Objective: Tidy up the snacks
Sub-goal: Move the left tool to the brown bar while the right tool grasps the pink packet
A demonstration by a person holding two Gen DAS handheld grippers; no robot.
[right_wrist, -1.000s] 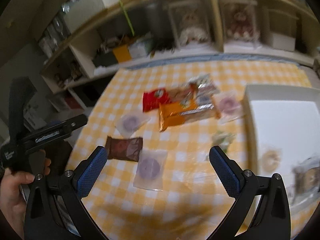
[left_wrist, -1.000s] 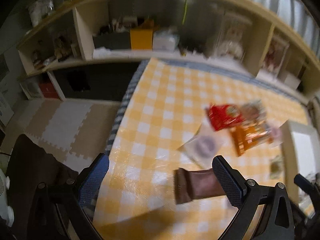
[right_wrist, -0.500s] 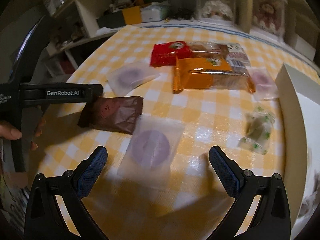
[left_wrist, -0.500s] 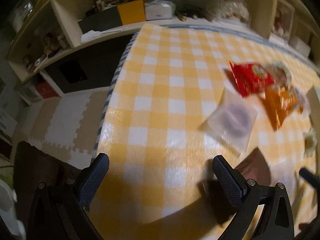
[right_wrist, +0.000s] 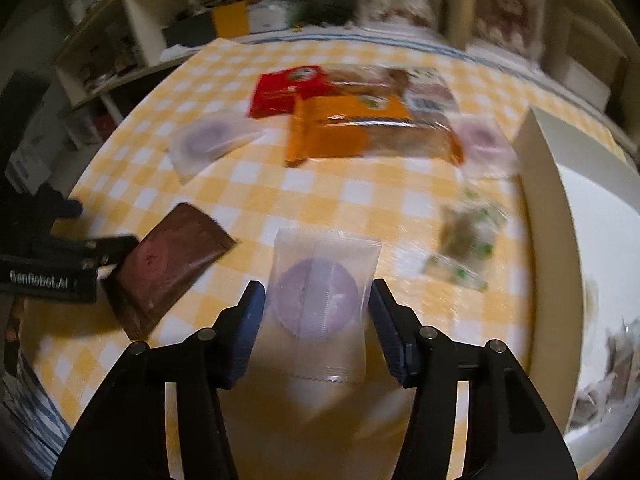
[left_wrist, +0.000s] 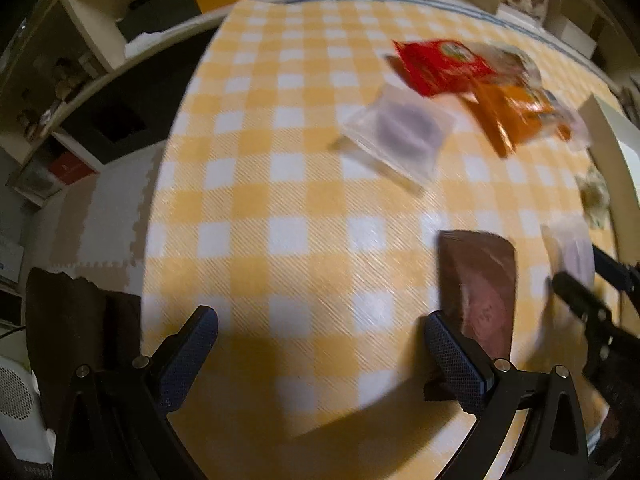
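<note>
Snacks lie scattered on the checked table (right_wrist: 352, 200), and your right gripper (right_wrist: 316, 298) has just been closing, its jaws now narrowed beside the near clear packet (right_wrist: 320, 292) without visibly pinching it, while your left gripper (left_wrist: 320, 344) gapes wide, empty, its right finger against the brown wrapper (left_wrist: 480, 284).

Clear-wrapped purple round snack (right_wrist: 316, 300) flat on checked cloth, brown packet (right_wrist: 168, 268) just beside it
</note>
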